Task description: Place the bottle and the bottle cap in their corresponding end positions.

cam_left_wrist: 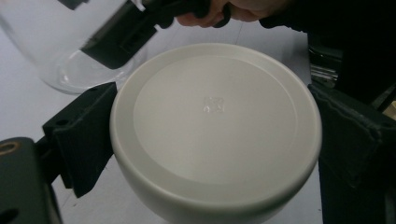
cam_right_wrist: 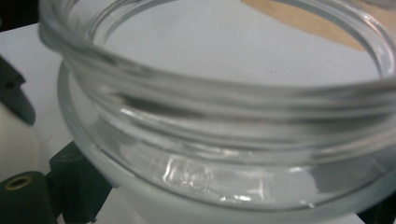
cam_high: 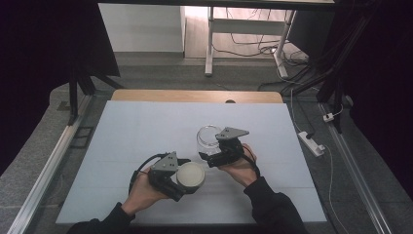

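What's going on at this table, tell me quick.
A person works with a hand-held gripper in each hand. The left hand-held gripper is clamped on a round off-white plastic lid, held just above the white table. The right hand-held gripper grips an open clear glass jar standing beside it. The lid is not on the jar yet.

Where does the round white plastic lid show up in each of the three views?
High view: the round white plastic lid sits low centre, clamped in the left gripper.
Left gripper view: it spans the middle, between the two black jaws.
Right gripper view: a white sliver at the left edge.
Shared landmark: the clear glass jar, gripped by the right gripper.
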The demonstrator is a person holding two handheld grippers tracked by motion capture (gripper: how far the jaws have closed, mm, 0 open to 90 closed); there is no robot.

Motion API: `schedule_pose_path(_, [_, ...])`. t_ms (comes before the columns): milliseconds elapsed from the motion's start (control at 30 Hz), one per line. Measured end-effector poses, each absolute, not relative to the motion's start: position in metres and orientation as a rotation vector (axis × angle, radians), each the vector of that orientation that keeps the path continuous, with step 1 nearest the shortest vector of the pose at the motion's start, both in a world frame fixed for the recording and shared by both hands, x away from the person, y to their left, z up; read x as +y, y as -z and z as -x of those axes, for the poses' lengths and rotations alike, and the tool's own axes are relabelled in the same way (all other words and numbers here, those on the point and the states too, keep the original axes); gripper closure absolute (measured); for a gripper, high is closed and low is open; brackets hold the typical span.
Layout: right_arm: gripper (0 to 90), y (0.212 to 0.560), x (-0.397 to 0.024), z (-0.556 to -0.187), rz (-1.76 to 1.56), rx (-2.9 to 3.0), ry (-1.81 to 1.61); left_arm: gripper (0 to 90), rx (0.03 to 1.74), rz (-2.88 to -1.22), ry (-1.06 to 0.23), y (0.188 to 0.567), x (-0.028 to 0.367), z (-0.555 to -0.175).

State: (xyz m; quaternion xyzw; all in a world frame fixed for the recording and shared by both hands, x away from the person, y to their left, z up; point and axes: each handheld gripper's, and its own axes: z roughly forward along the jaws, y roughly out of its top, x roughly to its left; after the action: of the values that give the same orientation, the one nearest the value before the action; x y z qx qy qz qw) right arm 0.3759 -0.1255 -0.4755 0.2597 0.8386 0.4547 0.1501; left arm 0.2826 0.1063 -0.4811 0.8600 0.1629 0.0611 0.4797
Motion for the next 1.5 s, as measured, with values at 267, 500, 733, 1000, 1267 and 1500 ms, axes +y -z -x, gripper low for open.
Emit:
schedule_pose_path(267, [7.0, 0.48, -0.119, -0.387, -0.762, 2.396, -1.3, 8.1, 0.386, -2.104, -0.151, 0.493, 0.098, -0.289])
schedule_pose_path(500, [7.0, 0.486, -0.113, -0.399, -0.783, 2.386, -1.291, 8.1, 0.374, -2.125, -0.152, 0.505, 0.093, -0.296])
schedule_pose_path(733, [7.0, 0.493, -0.101, -0.409, -0.779, 2.386, -1.279, 8.1, 0.362, -2.162, -0.14, 0.513, 0.086, -0.302])
schedule_pose_path(1000, [7.0, 0.503, -0.093, -0.42, -0.804, 2.388, -1.26, 8.1, 0.354, -2.197, -0.149, 0.522, 0.084, -0.308])
schedule_pose_path(1267, [6.9, 0.512, -0.084, -0.427, -0.81, 2.389, -1.247, 8.1, 0.348, -2.241, -0.138, 0.531, 0.081, -0.314])
schedule_pose_path(1500, [6.9, 0.52, -0.081, -0.43, -0.814, 2.398, -1.234, 8.1, 0.352, -2.281, -0.139, 0.536, 0.077, -0.318])
